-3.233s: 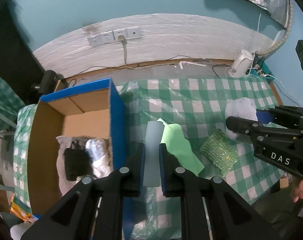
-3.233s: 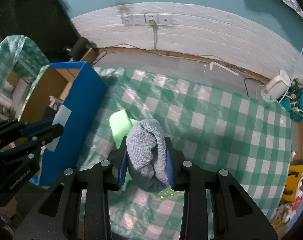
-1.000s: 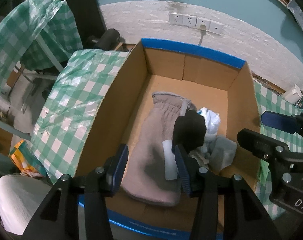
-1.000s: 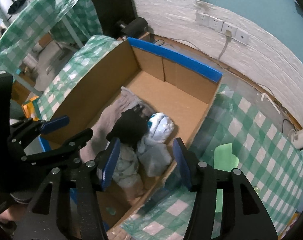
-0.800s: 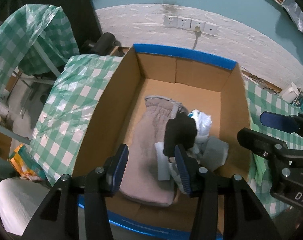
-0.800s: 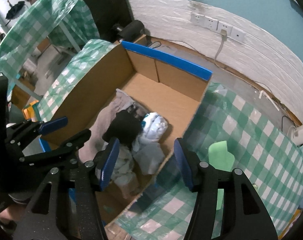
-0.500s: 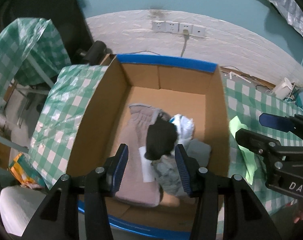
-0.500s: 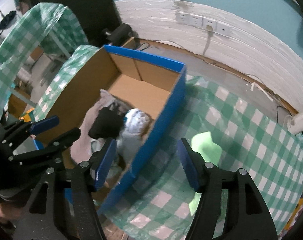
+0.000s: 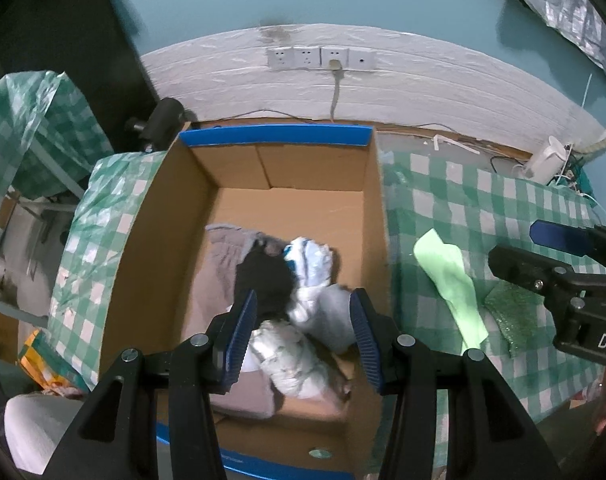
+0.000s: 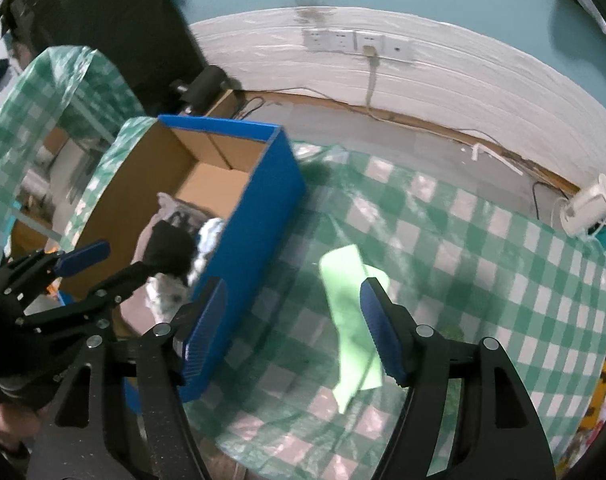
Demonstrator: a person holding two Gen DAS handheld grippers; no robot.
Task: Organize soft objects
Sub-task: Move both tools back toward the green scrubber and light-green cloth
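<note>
A blue-sided cardboard box [image 9: 287,184] holds a grey mitten [image 9: 219,256], a black cloth [image 9: 265,276], a white-blue bundle [image 9: 313,254] and grey-white cloths [image 9: 331,312]. My left gripper [image 9: 303,328] is open and empty above the box's near part. My right gripper [image 10: 293,328] is open and empty above the checkered table, right of the box [image 10: 255,236]. A light green cloth [image 10: 353,316] lies on the table under its right finger; it also shows in the left wrist view [image 9: 451,280]. A green sparkly sponge [image 9: 515,316] lies beside it.
The green checkered tablecloth [image 10: 483,280] covers the table. A white wall with sockets [image 9: 321,58] stands behind. A white device with cables [image 10: 587,204] sits at the table's far right. The right gripper's body [image 9: 563,280] shows at the right of the left wrist view.
Both grippers let go of their cloths in the box and opened. Both have since pulled back; the right one has swung right, out over the table and the green cloth.
</note>
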